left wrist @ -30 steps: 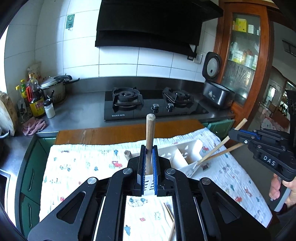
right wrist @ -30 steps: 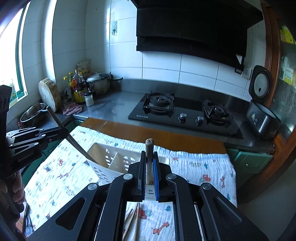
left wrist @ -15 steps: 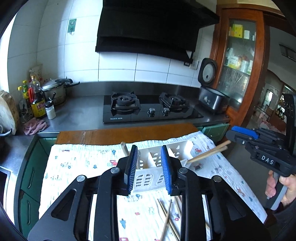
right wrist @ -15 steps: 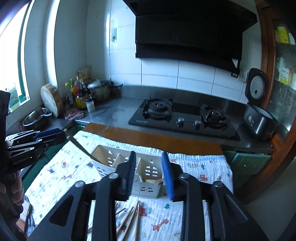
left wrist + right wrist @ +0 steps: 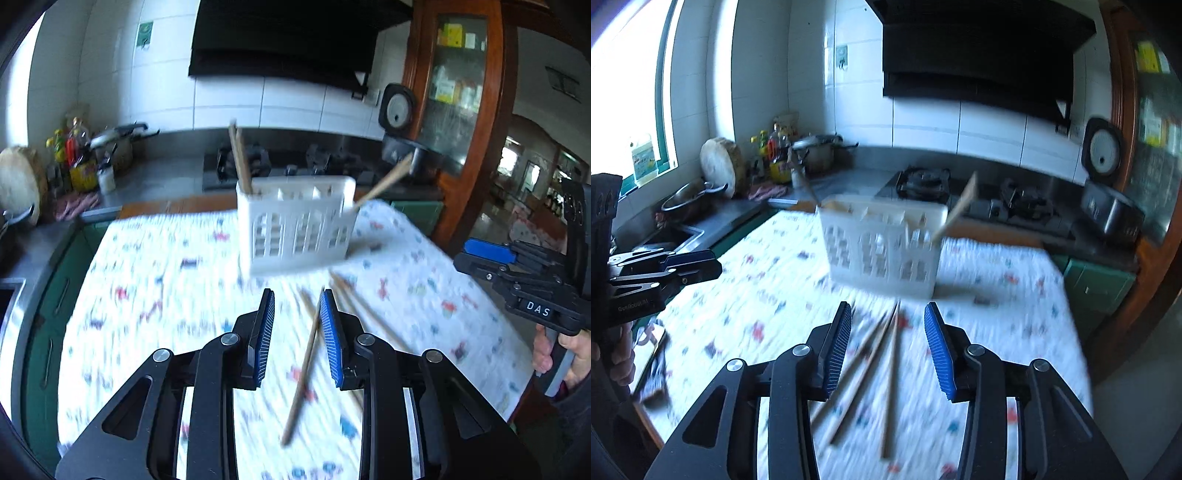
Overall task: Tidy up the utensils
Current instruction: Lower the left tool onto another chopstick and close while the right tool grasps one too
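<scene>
Motion blur smears the patterned white cloth and white slotted plastic utensil basket; loose wooden chopsticks lie below. Left gripper stands part-open, empty; right gripper is opening, empty.

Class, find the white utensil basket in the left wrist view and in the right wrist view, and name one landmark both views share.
Left wrist view: white basket sits centre, slightly above the middle.
Right wrist view: basket at centre.
Shared landmark: the black rice cooker, right of the basket.
</scene>
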Demonstrator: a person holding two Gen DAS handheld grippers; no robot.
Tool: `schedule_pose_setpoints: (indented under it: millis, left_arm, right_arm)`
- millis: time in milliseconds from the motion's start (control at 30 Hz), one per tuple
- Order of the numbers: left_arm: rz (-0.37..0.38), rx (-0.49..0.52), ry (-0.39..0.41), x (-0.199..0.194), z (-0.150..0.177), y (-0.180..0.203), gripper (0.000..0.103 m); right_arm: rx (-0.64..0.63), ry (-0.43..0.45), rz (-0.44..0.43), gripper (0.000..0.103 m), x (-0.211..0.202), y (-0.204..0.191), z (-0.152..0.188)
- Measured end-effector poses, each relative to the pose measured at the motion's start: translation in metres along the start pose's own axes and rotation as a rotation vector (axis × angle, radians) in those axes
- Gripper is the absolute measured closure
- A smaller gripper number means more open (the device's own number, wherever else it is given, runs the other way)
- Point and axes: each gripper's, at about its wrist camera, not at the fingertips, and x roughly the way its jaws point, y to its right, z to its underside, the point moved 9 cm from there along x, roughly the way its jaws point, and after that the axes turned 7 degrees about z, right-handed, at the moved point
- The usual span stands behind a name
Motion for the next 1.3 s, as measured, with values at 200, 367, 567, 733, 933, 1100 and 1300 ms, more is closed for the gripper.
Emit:
schedule_pose_setpoints:
  millis: [200, 367, 567, 733, 933, 1100, 1300]
  left_arm:
    - [0.016, -0.049, -0.078, 0.01, 0.059, -0.006, 0.077]
    - [0.013, -0.08, -0.138, 0.022, 0.093, -0.012, 0.077]
    - [0.011, -0.088, -0.178, 0.032, 0.11, -0.013, 0.077]
    - [0.027, -0.087, -0.192, 0.037, 0.115, -0.012, 0.077]
    - [0.052, -0.065, -0.201, 0.042, 0.116, -0.008, 0.077]
    - [0.07, -0.055, -0.227, 0.054, 0.121, -0.005, 0.077]
    - [0.048, -0.052, -0.259, 0.07, 0.125, -0.009, 0.077]
  right_arm:
    - [0.026, -0.06, 0.008, 0.063, 0.013, -0.005, 0.062]
    - [0.061, -0.124, -0.007, 0.063, 0.031, -0.011, 0.1]
    - [0.075, -0.191, -0.026, 0.071, 0.053, -0.018, 0.125]
    - [0.069, -0.221, -0.016, 0.077, 0.067, -0.017, 0.128]
    - [0.068, -0.272, 0.005, 0.086, 0.084, -0.012, 0.134]
    - [0.051, -0.279, 0.03, 0.094, 0.084, -0.011, 0.136]
    - [0.061, -0.279, 0.032, 0.096, 0.085, -0.008, 0.135]
